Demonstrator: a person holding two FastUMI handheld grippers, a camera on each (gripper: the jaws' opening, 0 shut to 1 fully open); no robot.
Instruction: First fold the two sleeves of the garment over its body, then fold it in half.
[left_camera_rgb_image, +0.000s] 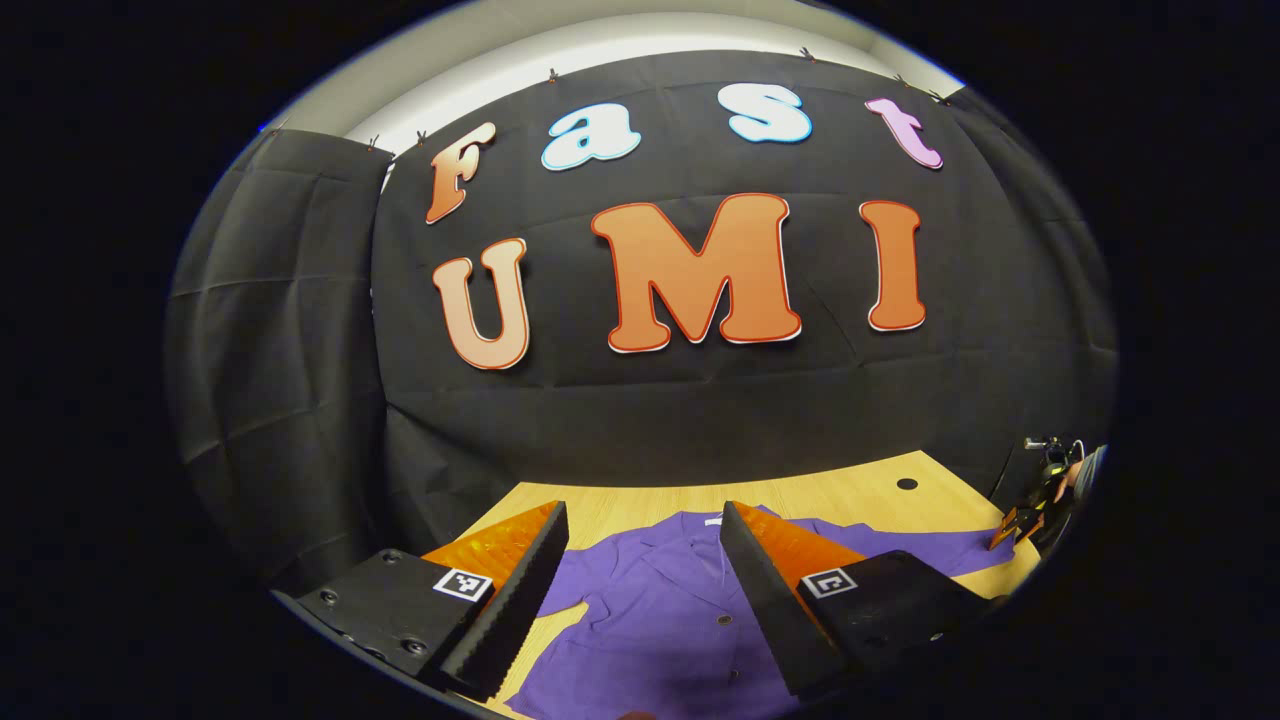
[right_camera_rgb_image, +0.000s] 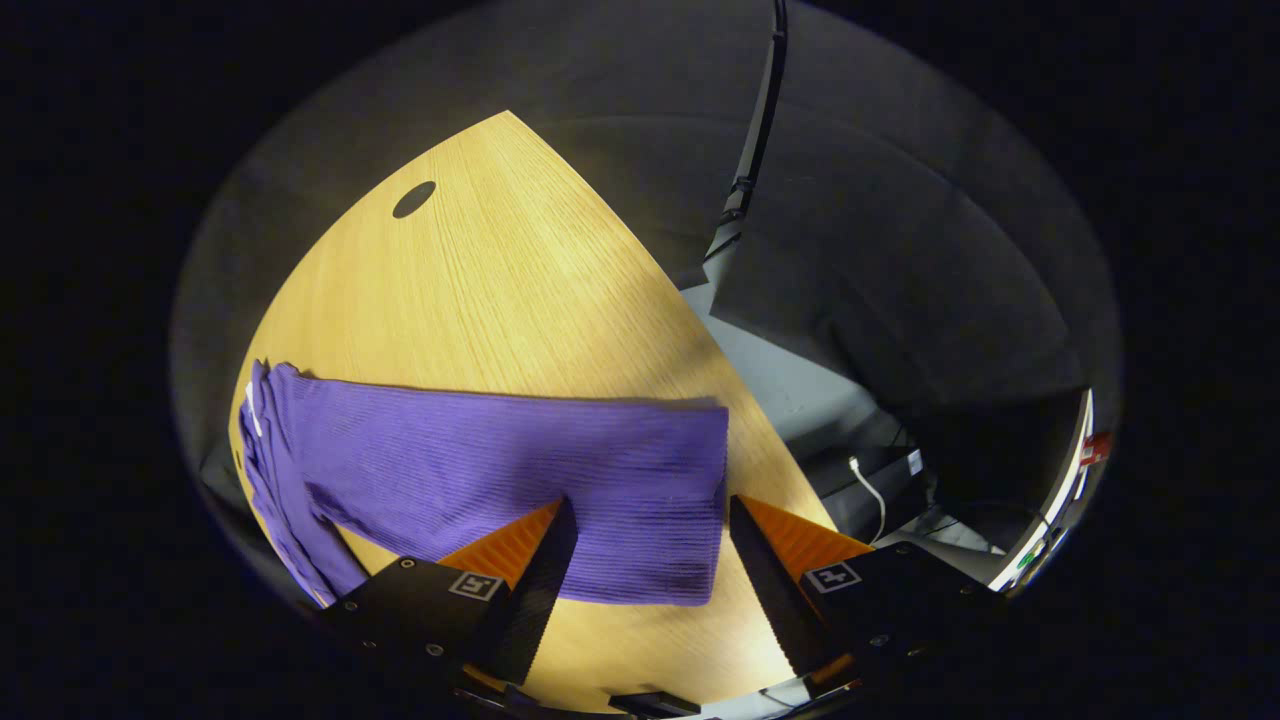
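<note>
Purple garment: one shirt (left_camera_rgb_image: 660, 600) lying flat on the desk (left_camera_rgb_image: 850, 495), buttons up the front.
Sleeves: one (right_camera_rgb_image: 520, 480) stretched out across the wood in the right gripper view — unfolded; the other is cut off from sight.
Left claw (left_camera_rgb_image: 640, 590): one, fingers apart, above the shirt's body, gripping nothing.
Right claw (right_camera_rgb_image: 650, 590): one, fingers apart over the sleeve's cuff end — contact unclear.
Desk hole (right_camera_rgb_image: 414, 199): one.

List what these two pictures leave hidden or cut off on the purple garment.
- Left gripper view: the garment's lower body, cut off by the bottom edge and the left gripper.
- Right gripper view: the sleeve joins a bunched body, cut off at the left edge; cuff corner behind the right gripper.
</note>
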